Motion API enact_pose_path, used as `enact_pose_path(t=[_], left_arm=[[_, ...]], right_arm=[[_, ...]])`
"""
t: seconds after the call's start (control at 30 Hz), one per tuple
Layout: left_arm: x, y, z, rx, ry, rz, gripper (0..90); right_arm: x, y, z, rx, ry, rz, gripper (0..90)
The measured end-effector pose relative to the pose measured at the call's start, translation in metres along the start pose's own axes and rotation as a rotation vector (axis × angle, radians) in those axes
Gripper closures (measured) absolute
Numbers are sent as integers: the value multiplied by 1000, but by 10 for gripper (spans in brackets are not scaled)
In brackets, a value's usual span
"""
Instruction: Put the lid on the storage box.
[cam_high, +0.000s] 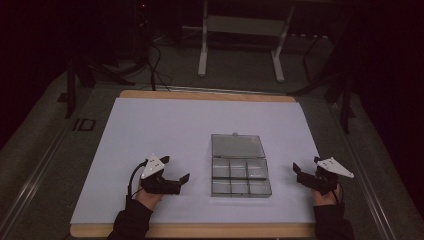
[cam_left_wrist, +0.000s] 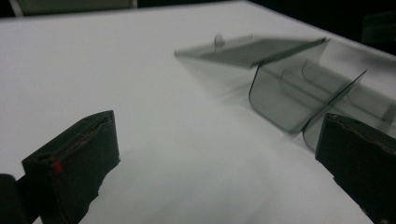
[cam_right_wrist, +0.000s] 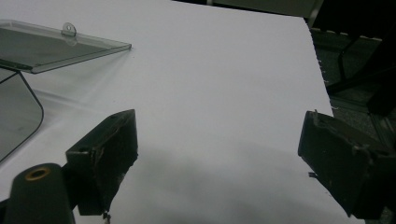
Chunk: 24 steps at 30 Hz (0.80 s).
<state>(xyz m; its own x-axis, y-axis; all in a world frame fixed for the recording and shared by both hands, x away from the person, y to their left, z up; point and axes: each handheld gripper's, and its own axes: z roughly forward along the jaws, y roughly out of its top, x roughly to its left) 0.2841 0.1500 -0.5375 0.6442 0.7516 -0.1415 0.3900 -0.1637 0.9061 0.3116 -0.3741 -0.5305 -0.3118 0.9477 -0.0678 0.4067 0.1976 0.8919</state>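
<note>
The white surface (cam_high: 165, 130) is carrying a clear compartment box (cam_high: 240, 172) near the middle of its front edge, lid lying open behind it. I am holding the left gripper (cam_high: 172, 177) and right gripper (cam_high: 305, 172) beside it, fingers apart, nothing grasped. Judged: approach step; next I am closing in on the lid.

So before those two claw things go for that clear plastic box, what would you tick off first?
1. Left gripper jaws apart: ok.
2. Right gripper jaws apart: ok.
3. Both grippers hold nothing: ok.
4. Clear compartment box lies between the grippers, apart from both: ok.
5. Box lid open, lying back: ok.
6. Compartments free of contents: look so from the high view, but the picture is dim, so cannot tell.
</note>
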Motion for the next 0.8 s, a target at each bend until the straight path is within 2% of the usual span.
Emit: enact_pose_path(t=[0.07, 0.23, 0.27, 0.37, 0.43, 0.47, 0.57, 0.6, 0.63, 0.8], left_arm=[[1, 0, -1, 28, 7, 18, 3], [2, -1, -3, 46, 0, 25, 3], [2, -1, -4, 72, -13, 37, 3], [2, -2, -5, 80, -23, 37, 4], [6, -2, -7, 92, -75, 8, 4], [6, -1, -4, 129, -94, -1, 3], [5, 1, 0, 180, -99, 7, 4], [5, 1, 0, 180, -99, 7, 4], [5, 4, 2, 199, -118, -8, 4], [5, 14, 6, 223, -139, -25, 4]], right_arm=[[1, 0, 0, 4, -6, -4, 118], [2, 1, 1, 15, 0, -22, 119], [2, 0, 1, 14, -1, -22, 119], [2, 1, 1, 15, 0, -22, 119], [2, 1, 2, 17, 5, -22, 119], [2, 1, 2, 18, 1, -22, 119], [3, 1, 3, 23, 0, -27, 119], [3, 1, 3, 23, 0, -27, 119], [3, 1, 3, 27, 1, -31, 119], [3, 1, 3, 30, 1, -36, 120]])
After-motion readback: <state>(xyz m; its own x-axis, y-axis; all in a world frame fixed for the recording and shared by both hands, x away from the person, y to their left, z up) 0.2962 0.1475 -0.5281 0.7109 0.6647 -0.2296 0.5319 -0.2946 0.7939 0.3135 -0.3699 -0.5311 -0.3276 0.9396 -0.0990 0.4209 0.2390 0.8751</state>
